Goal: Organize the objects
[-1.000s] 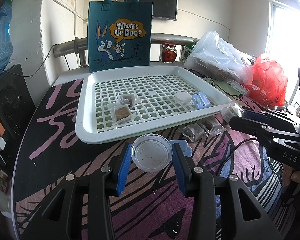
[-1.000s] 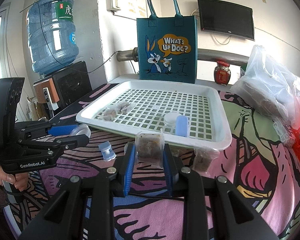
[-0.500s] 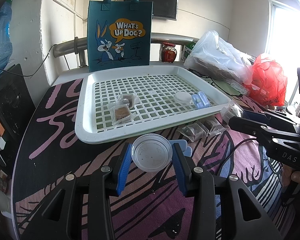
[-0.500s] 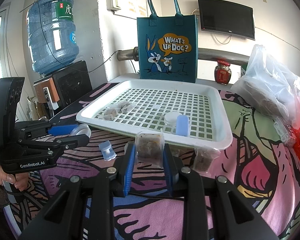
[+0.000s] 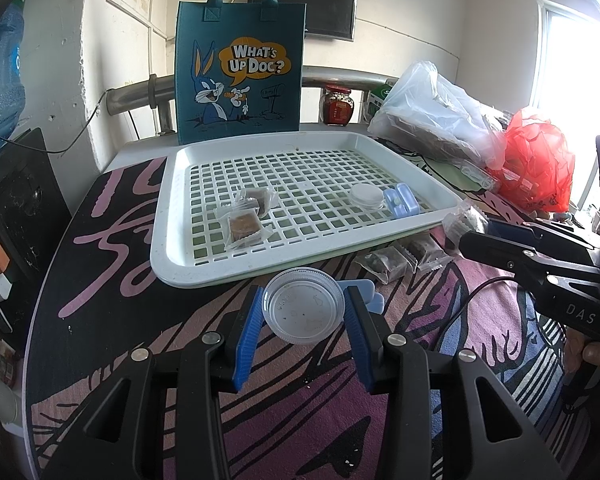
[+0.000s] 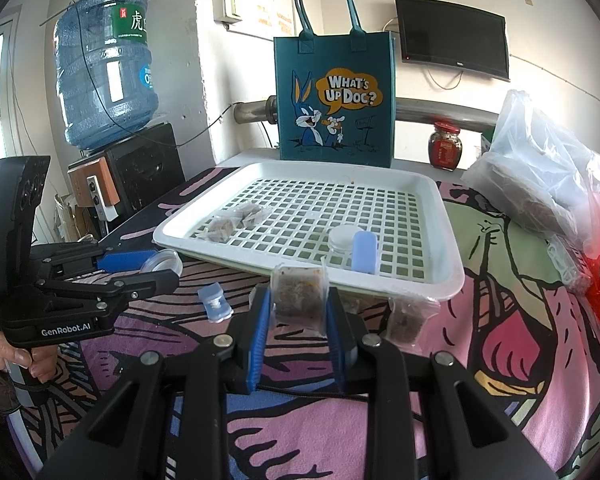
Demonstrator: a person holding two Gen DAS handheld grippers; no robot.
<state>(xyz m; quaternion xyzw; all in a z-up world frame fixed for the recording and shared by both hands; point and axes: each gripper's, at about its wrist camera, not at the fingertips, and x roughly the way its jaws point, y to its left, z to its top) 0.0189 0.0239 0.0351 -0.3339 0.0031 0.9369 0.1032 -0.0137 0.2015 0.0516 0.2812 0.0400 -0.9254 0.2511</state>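
My left gripper is shut on a clear round lid, held just in front of the white slotted tray. My right gripper is shut on a clear snack packet with brown filling, held just before the tray's near rim. In the tray lie two wrapped snacks, a small round container and a blue case. A second blue case lies on the cloth, partly hidden behind the lid in the left wrist view. More snack packets lie by the tray's front edge.
A blue Bugs Bunny tote bag stands behind the tray. A clear plastic bag, a red bag and a jar sit at the right. A water jug stands on a dispenser at the left.
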